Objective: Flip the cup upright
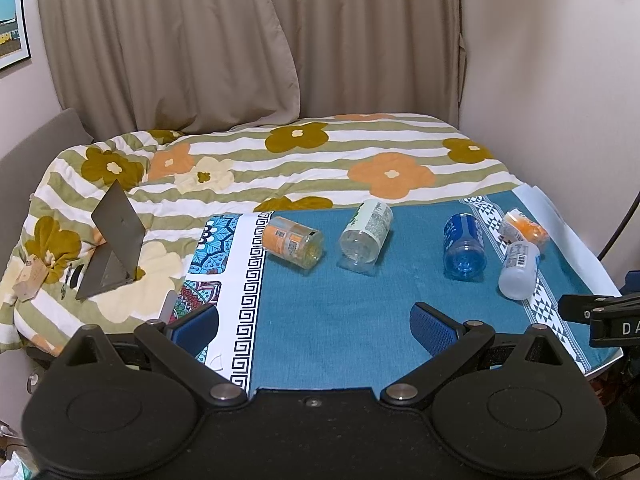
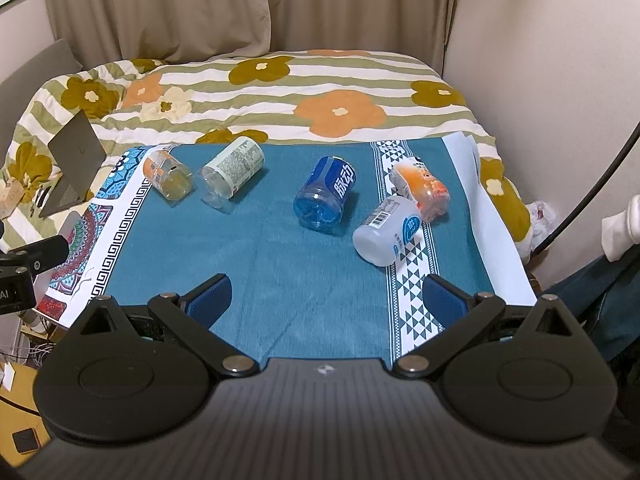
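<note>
Several cut-bottle cups lie on their sides on a teal cloth point(image 1: 332, 312) point(image 2: 280, 248). From left: an orange-label cup point(image 1: 294, 242) point(image 2: 168, 176), a white-green label cup point(image 1: 366, 234) point(image 2: 232, 172), a blue cup point(image 1: 464, 246) point(image 2: 326, 194), a frosted white cup point(image 1: 518, 270) point(image 2: 386, 230) and an orange crinkled cup point(image 1: 524, 228) point(image 2: 422, 190). My left gripper point(image 1: 314, 326) is open and empty, near the cloth's front edge. My right gripper point(image 2: 326, 300) is open and empty, in front of the blue and frosted cups.
The cloth lies on a bed with a flowered striped quilt point(image 1: 280, 160). A half-open laptop point(image 1: 112, 244) point(image 2: 70, 164) stands on the quilt at the left. Curtains point(image 1: 240, 40) and a wall are behind. A cable point(image 2: 592, 176) hangs at the right.
</note>
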A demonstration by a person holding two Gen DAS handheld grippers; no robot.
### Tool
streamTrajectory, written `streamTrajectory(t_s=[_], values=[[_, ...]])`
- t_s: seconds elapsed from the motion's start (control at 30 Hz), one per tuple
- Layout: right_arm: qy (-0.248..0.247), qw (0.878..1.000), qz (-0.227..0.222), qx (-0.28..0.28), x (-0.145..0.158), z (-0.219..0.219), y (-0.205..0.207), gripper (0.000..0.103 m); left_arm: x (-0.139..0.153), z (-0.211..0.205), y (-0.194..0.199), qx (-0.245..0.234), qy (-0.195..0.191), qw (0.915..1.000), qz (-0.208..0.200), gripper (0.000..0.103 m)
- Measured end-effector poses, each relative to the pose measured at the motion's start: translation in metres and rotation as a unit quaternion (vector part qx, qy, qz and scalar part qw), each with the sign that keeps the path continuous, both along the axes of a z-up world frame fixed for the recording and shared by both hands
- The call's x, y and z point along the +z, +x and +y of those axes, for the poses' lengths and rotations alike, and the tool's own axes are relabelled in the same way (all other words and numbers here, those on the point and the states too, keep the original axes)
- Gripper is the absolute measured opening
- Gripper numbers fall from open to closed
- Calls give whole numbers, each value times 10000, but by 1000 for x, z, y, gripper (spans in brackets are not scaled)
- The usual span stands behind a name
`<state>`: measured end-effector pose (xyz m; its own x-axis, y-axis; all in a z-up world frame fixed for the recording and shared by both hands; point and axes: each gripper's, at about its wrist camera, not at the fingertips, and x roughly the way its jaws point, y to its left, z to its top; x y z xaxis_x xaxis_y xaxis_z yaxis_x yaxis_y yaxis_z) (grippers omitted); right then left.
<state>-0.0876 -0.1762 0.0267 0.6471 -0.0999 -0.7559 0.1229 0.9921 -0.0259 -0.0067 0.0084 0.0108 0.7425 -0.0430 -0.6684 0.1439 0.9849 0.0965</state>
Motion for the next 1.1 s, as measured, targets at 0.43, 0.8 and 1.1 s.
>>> streamTrajectory(t_s=[0.43, 0.8, 1.1], values=[[-2, 10000, -16, -39, 2, 4, 5, 103, 0, -1, 0, -12, -6, 10000, -3, 103], [-12, 9999, -106, -87, 3, 13, 8, 103, 2, 11, 9, -30, -28, 10000, -23, 103], [29, 9996, -27, -270, 2, 13, 16, 103, 1, 19, 24, -199, 61, 9997, 126, 103]])
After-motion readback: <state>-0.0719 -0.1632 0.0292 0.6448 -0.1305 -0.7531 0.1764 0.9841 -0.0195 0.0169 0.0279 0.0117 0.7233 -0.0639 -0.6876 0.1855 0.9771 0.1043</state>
